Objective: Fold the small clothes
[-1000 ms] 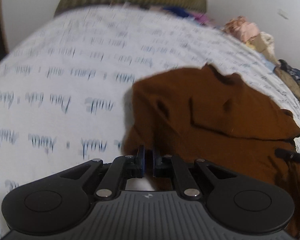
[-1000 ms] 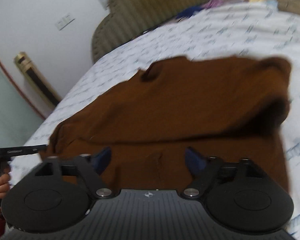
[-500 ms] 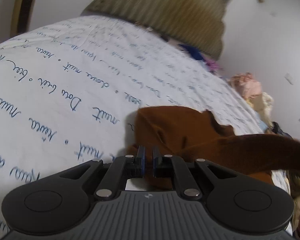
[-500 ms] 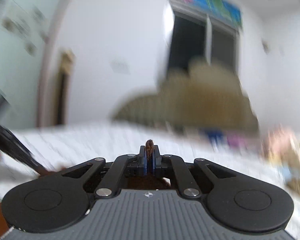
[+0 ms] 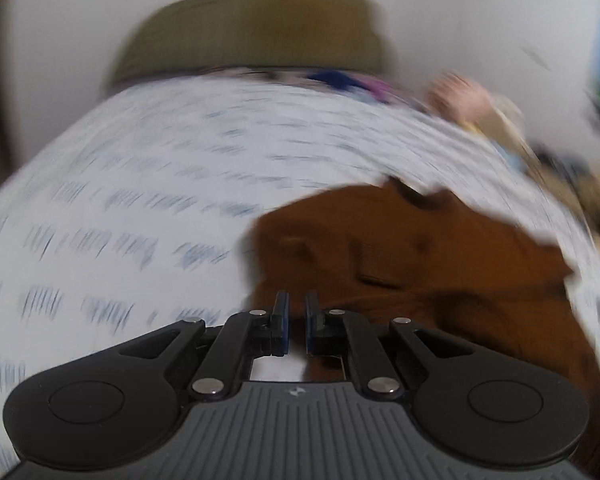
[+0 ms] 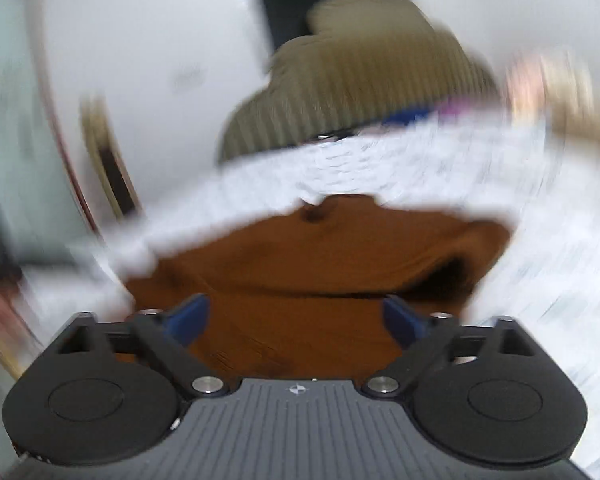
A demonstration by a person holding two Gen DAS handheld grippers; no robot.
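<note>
We found the brown garment (image 6: 324,264) lying on the script-printed bedsheet (image 5: 140,168), toward its right edge, partly folded over itself. The right gripper (image 6: 296,316) hung above it, its jaws opening and spread wide, pinching nothing; we judged a fold just laid. The left gripper (image 5: 296,316) stood over the garment's left edge, fingers nearly pressed together, a thin gap between them empty, likely held clear.
</note>
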